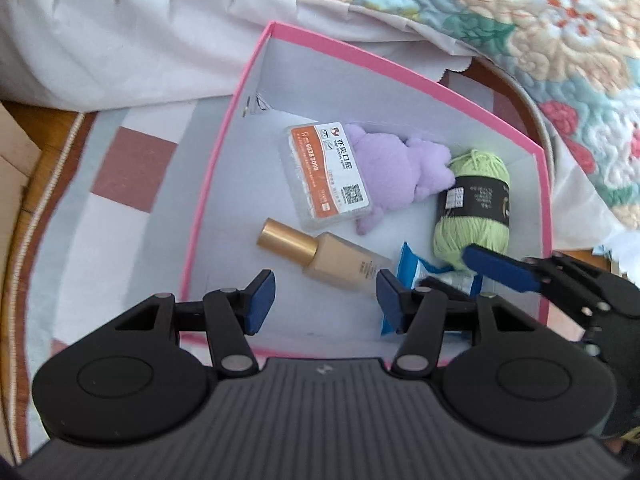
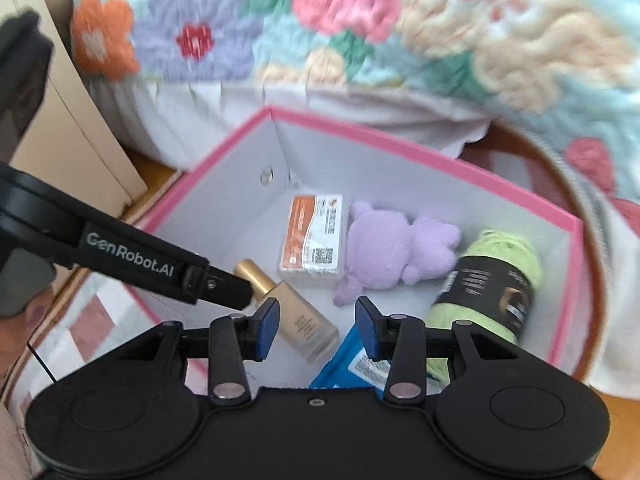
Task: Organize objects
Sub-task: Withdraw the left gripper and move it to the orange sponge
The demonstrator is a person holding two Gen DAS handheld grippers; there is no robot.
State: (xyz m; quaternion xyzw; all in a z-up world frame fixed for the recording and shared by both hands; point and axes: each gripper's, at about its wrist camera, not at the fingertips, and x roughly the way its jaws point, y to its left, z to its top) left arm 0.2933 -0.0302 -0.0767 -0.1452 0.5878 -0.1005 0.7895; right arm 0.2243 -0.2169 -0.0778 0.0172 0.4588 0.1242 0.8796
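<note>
A pink-rimmed white box (image 1: pixel 404 66) (image 2: pixel 420 152) holds a clear case with an orange label (image 1: pixel 326 174) (image 2: pixel 314 238), a purple plush toy (image 1: pixel 394 174) (image 2: pixel 394 246), a green yarn ball (image 1: pixel 474 206) (image 2: pixel 492 280), a beige bottle with a gold cap (image 1: pixel 320 256) (image 2: pixel 292 312) and a blue packet (image 1: pixel 416 268) (image 2: pixel 352 364). My left gripper (image 1: pixel 326 300) is open and empty above the box's near edge. My right gripper (image 2: pixel 316 324) is open and empty over the bottle and packet; it also shows in the left wrist view (image 1: pixel 496 268).
The box sits on a checked cloth (image 1: pixel 120 172) over a round wooden table (image 1: pixel 24 216). A floral quilt (image 1: pixel 520 20) (image 2: pixel 360 20) and white sheet (image 1: pixel 120 40) lie behind. A beige board (image 2: pixel 80 120) stands at left.
</note>
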